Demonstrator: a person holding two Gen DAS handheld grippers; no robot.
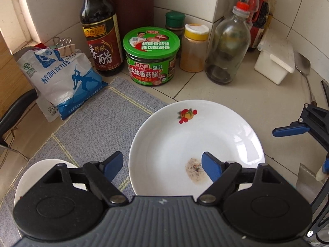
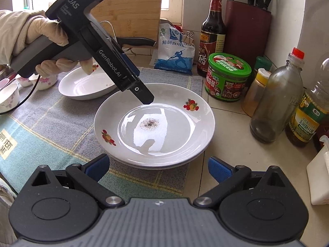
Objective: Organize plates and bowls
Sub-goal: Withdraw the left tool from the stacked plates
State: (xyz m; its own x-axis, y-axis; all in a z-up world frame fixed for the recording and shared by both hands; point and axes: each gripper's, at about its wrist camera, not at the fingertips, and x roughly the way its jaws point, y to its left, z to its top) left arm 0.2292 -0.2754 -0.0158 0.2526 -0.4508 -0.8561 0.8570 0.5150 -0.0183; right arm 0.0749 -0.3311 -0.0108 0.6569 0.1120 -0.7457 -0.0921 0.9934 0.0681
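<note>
A white plate (image 1: 195, 135) with fruit decals and a patch of dark specks lies half on the grey mat, half on the tile counter. In the right wrist view this plate (image 2: 156, 123) rests on a second rim below it. My left gripper (image 1: 162, 164) is open above the plate's left rim and touches nothing; a gloved hand (image 2: 41, 33) holds it, and its tip (image 2: 147, 98) hovers over the far rim. My right gripper (image 2: 159, 166) stands open just short of the near rim, empty. Another white plate (image 2: 86, 86) sits behind on the mat.
Crowding the back of the counter are a vinegar bottle (image 1: 98, 33), a green jar (image 1: 152, 57), a salt bag (image 1: 61, 78), spice jars (image 1: 194, 47) and a glass bottle (image 1: 228, 45). Small flowered bowls (image 2: 10, 96) stand at the left. An oil bottle (image 2: 308, 115) stands on the right.
</note>
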